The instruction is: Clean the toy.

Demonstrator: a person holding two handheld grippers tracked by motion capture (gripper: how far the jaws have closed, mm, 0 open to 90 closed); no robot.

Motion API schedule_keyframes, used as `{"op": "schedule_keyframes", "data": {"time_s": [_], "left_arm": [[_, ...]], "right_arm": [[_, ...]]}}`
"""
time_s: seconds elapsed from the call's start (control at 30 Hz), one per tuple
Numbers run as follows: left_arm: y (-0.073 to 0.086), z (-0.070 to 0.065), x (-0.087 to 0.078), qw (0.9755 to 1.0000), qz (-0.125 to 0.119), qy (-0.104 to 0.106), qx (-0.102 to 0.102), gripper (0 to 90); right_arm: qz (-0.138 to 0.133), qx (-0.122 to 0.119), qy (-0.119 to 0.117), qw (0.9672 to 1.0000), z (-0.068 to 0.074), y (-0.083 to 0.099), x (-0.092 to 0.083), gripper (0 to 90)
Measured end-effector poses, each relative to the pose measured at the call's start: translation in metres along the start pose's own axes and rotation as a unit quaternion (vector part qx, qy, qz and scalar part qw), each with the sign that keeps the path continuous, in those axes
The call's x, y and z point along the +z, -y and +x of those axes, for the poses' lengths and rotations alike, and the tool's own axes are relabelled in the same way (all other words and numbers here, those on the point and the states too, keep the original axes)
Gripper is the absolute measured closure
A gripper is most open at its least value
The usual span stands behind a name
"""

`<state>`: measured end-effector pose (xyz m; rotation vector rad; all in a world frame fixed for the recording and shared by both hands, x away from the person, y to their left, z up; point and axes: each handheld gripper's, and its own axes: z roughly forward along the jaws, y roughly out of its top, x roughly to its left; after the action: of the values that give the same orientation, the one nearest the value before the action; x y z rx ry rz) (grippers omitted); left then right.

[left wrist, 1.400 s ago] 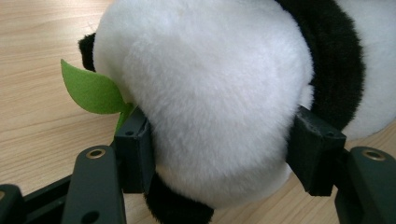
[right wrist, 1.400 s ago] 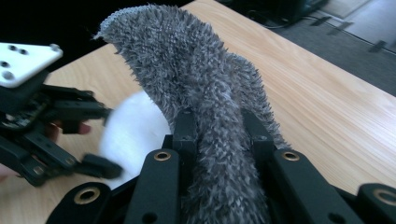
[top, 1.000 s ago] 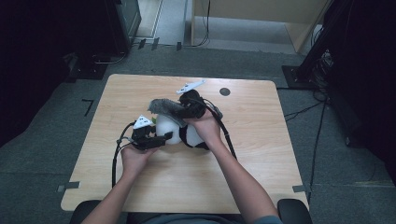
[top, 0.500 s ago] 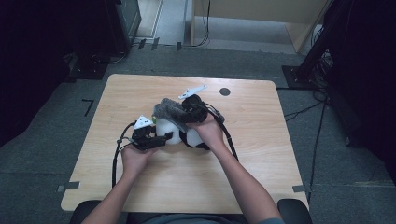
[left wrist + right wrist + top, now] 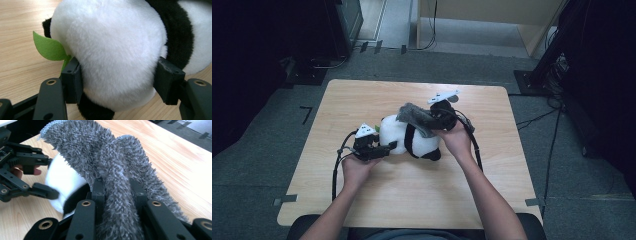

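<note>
While the left claw (image 5: 384,148) clamps the plush panda (image 5: 404,140) by its white rump near the worktop (image 5: 362,200) centre, the right claw (image 5: 424,120), its jaws having just closed, pinches a grey fuzzy cloth (image 5: 412,114) draped over the toy's back. Keep the panda pinned and draw the cloth smoothly. Beyond, bare wood reaches the far edge, leaving ample room.
</note>
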<state>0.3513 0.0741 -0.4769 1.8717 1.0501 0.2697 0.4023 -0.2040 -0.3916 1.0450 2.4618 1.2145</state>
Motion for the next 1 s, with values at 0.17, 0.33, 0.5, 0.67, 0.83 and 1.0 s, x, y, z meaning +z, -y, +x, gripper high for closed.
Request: {"op": "schedule_keyframes", "data": {"time_s": [0.17,0.33,0.5,0.67,0.83,1.0], "left_arm": [[0.0,0.0,0.0,1.0,0.0,-0.001,0.001,34.0],[0.0,0.0,0.0,1.0,0.001,0.0,-0.003,34.0],[0.001,0.001,0.0,1.0,0.002,0.0,-0.002,34.0],[0.001,0.001,0.0,1.0,0.0,0.001,-0.002,33.9],[0.003,0.002,-0.001,1.0,-0.005,0.002,0.0,33.5],[0.003,0.002,-0.001,1.0,-0.006,0.002,0.001,33.3]], "right_arm": [[-0.013,0.016,0.011,0.9997,-0.011,0.015,-0.019,71.9],[-0.021,0.034,0.02,0.999,-0.017,0.031,-0.034,72.1],[-0.026,0.05,0.024,0.9981,-0.023,0.046,-0.039,72.4],[-0.029,0.051,0.028,0.9979,-0.023,0.047,-0.042,72.9],[-0.059,0.045,0.017,0.9971,-0.012,0.034,-0.048,73.5],[-0.058,0.015,-0.003,0.9982,0.012,0.01,-0.036,73.4]]}}
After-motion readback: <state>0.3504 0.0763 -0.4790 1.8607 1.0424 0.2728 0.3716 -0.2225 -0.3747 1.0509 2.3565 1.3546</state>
